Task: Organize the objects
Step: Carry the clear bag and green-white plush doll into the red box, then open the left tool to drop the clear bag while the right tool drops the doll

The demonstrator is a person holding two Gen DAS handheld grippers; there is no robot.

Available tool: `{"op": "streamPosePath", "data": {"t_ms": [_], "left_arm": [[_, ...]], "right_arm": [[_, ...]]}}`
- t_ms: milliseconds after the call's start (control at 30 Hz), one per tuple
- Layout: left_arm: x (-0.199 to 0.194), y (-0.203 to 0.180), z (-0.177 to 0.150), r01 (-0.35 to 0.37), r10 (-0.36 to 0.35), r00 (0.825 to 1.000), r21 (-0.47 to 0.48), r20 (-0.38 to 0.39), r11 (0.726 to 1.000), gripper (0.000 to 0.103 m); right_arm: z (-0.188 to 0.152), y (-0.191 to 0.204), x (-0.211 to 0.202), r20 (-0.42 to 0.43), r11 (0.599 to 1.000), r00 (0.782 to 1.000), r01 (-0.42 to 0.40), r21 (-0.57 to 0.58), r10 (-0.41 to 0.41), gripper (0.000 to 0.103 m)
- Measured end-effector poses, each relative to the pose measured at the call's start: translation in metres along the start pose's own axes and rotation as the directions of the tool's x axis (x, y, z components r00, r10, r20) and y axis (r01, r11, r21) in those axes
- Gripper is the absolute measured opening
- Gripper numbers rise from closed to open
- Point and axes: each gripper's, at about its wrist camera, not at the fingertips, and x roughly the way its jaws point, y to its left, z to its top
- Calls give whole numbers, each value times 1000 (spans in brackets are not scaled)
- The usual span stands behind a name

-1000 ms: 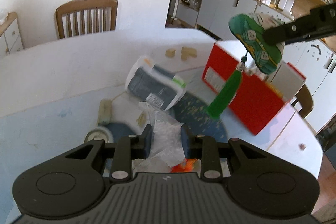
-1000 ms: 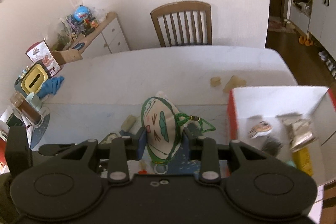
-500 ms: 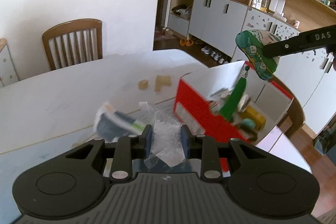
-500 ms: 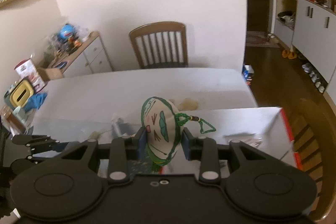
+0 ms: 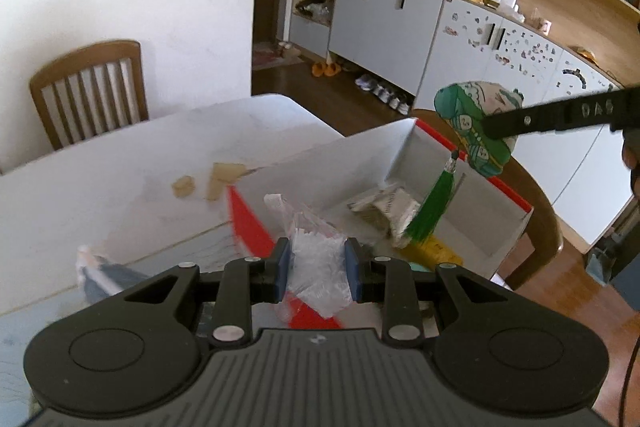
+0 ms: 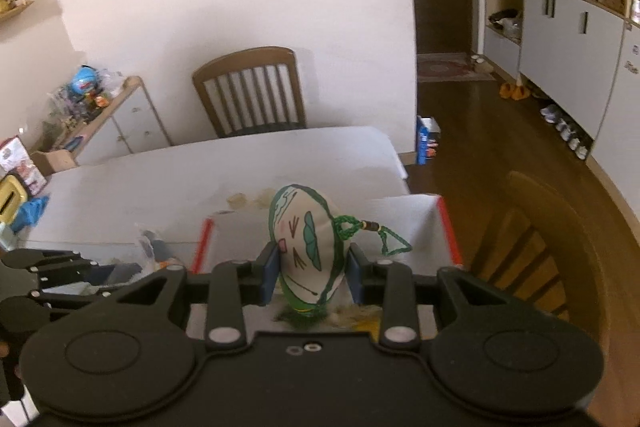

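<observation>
My left gripper (image 5: 318,269) clamps a crumpled clear plastic bag (image 5: 316,267) at lower centre of its frame, above the red-and-white box (image 5: 460,199). My right gripper (image 6: 311,273) pinches a green-trimmed sachet (image 6: 306,247), its tassel (image 5: 430,211) dangling over the box, right of centre.

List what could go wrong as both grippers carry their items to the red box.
1. The sachet's tassel dangles low and may snag the red box wall or packets inside.
2. The left gripper pinches only crinkled film of the plastic bag; it could slip out.
3. The right gripper works close beside; they might collide.
</observation>
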Motion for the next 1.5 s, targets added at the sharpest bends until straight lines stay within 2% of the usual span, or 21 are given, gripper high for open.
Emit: {"op": "streamPosePath", "data": {"t_ms": [267,467,633,700,900,1067,1267,1500], "left_arm": [[43,-35,22,25,-25,998,12,-56,1000,28],[83,-54,34,30,-27,994,29,-108,999,28],[114,-67,40,27,-20,989,52,-146,998,28],[124,-71,41,21,-11,987,62,-160,998,28],[154,-76,45,-2,19,980,83,-200,997,28],[173,-74,44,-11,31,971,84,-236,996,28],[182,-74,46,-9,31,966,88,-257,996,28],[186,-65,45,-15,23,962,32,-273,999,28]], "right_arm": [[-20,-33,14,-22,998,998,60,-19,-61,33],[-40,-41,40,-99,998,994,42,-48,-46,33],[-52,-44,59,-169,999,986,-2,-42,-5,33],[-57,-44,65,-210,998,977,-45,-36,37,33],[-62,-38,76,-278,993,956,-109,-46,92,33],[-64,-33,81,-314,988,942,-143,-52,120,34],[-63,-28,84,-325,985,935,-168,-44,145,34],[-55,-42,86,-320,985,933,-170,19,167,37]]}}
